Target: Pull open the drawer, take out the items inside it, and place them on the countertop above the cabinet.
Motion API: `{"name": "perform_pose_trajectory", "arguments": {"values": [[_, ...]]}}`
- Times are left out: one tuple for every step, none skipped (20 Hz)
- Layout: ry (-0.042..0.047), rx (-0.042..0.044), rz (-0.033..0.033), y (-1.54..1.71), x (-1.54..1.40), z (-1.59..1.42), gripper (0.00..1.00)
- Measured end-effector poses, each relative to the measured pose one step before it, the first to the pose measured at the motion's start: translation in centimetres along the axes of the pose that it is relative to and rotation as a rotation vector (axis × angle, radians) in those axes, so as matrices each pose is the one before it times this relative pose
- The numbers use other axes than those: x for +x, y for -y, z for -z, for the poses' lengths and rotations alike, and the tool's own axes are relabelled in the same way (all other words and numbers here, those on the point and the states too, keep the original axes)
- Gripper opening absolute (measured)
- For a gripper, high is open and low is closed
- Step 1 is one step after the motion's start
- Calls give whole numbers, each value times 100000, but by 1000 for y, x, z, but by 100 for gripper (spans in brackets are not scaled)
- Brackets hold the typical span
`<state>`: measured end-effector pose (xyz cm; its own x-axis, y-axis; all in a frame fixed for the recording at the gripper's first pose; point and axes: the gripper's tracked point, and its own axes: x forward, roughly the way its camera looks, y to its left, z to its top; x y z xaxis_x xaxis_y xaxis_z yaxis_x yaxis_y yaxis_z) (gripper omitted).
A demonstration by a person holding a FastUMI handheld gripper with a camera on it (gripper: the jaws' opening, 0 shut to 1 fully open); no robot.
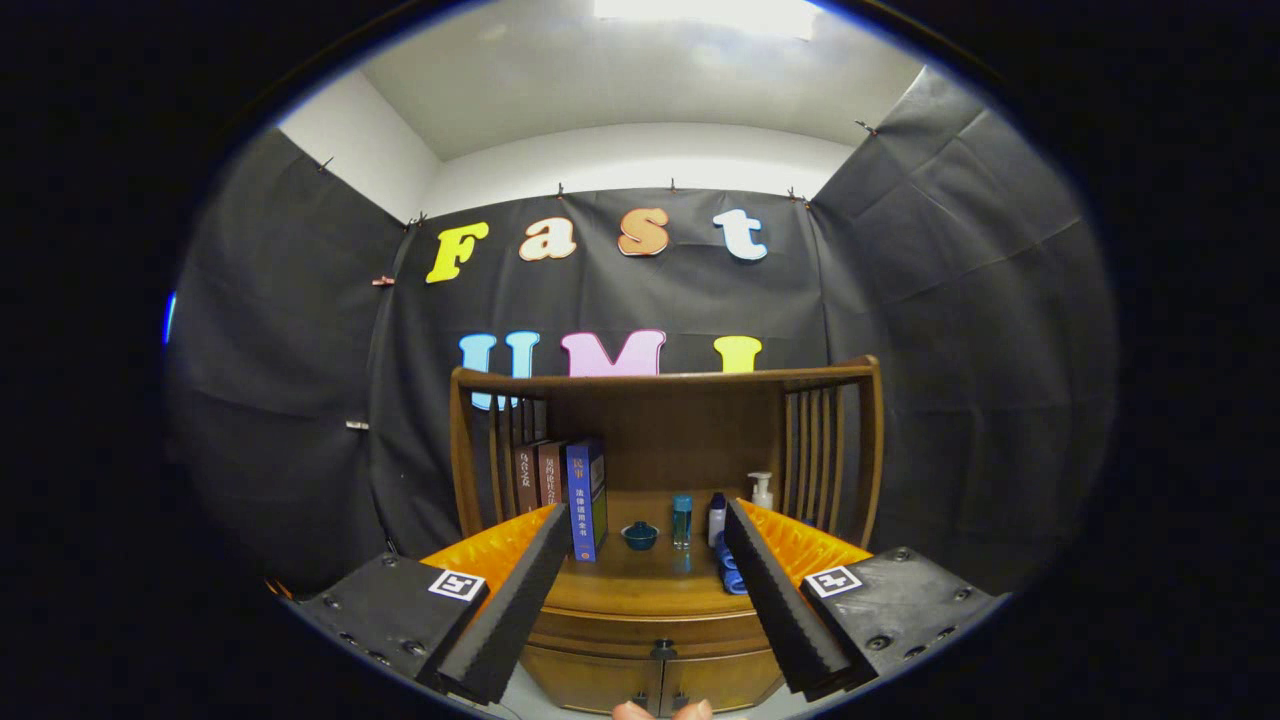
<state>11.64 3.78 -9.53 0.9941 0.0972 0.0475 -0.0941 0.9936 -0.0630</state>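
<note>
The gripper hung in front of a wooden cabinet, its fingers spread wide and holding nothing, with the closed drawer and its small dark knob low between them. On the countertop beyond the fingertips stood a row of books at the left, a small dark blue lidded bowl, a clear blue bottle, a white bottle and a pump dispenser. A folded blue cloth lay just beside the right finger, which partly hid it.
</note>
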Motion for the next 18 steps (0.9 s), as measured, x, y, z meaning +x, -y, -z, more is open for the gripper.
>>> {"name": "perform_pose_trajectory", "arguments": {"values": [[-231,-2111,75,-19,1418,2299,100],[-573,-803,-65,-162,922,1604,100],[-872,-375,-44,-193,1073,2164,100],[-1449,-129,145,-242,833,2244,100],[-1037,519,96,-82,843,2298,100],[-1771,490,273,-35,870,2426,98],[-2688,393,711,265,858,2712,98],[-2767,553,800,262,787,2587,99],[-2166,465,632,340,709,2397,99],[-1843,565,471,135,665,2144,99],[-2145,694,-323,6,719,2206,99],[-2633,936,-431,22,707,2061,99],[-2481,1364,212,329,585,1936,99],[-1798,1014,560,329,610,1763,99],[-1588,412,1355,537,496,1327,99],[-2019,-121,1170,344,481,1204,99],[-1893,-109,635,360,443,1201,99],[-2283,491,-80,190,130,1181,99]]}}
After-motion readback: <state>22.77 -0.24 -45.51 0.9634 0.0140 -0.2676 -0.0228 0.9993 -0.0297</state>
